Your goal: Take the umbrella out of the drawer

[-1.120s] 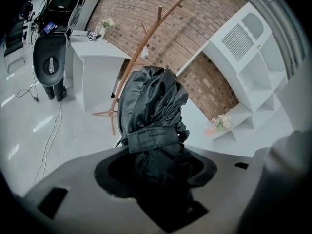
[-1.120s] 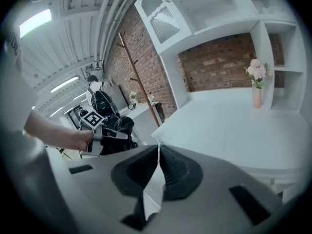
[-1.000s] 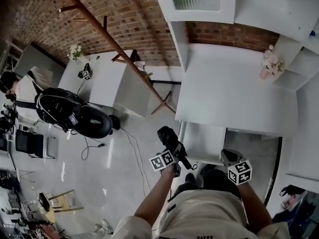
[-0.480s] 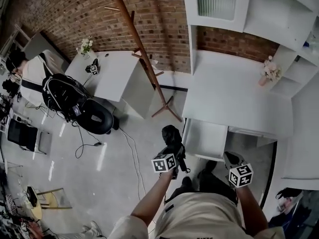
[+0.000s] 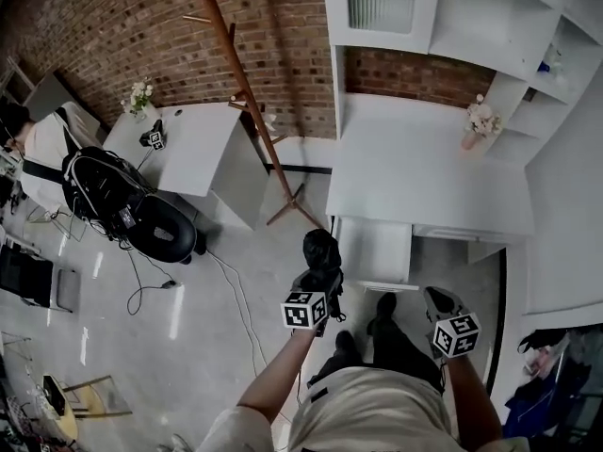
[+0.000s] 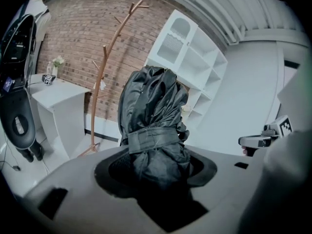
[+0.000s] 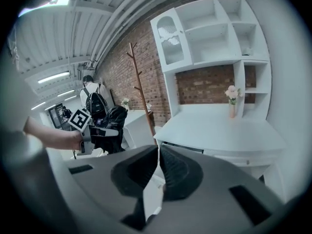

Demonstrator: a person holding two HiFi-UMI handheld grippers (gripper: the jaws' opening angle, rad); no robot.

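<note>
Big red brick wall [image 5: 141, 36] across the back, and against it on the right stands the white desk with its tall open shelving [image 5: 424, 177]. Over on the left there's a smaller white table [image 5: 184, 144], and between the two a slim brown wooden coat stand [image 5: 240, 83] leans across the picture. A bulky black backpack [image 5: 99, 186] sits on a dark chair beside that small table.

Down at the desk front, the white drawer [image 5: 374, 250] is pulled out, its pale inside showing. And there it is: the black folded fabric umbrella [image 5: 321, 252] is out of the drawer, held up in the air just beside the drawer's left edge in the head view, above the pale floor. The left gripper [image 6: 156, 172] has it, jaws clamped round the bundle's lower part just below its wrap strap, the bunched cloth standing upright out of them.

The right gripper [image 5: 438, 301] hangs on the other side of the person's legs, well apart from the umbrella; its own view shows the two dark pads pressed together with nothing between them.

Smallest of all, a little vase of pale pink flowers [image 5: 479, 121] stands on the desk's far right corner
</note>
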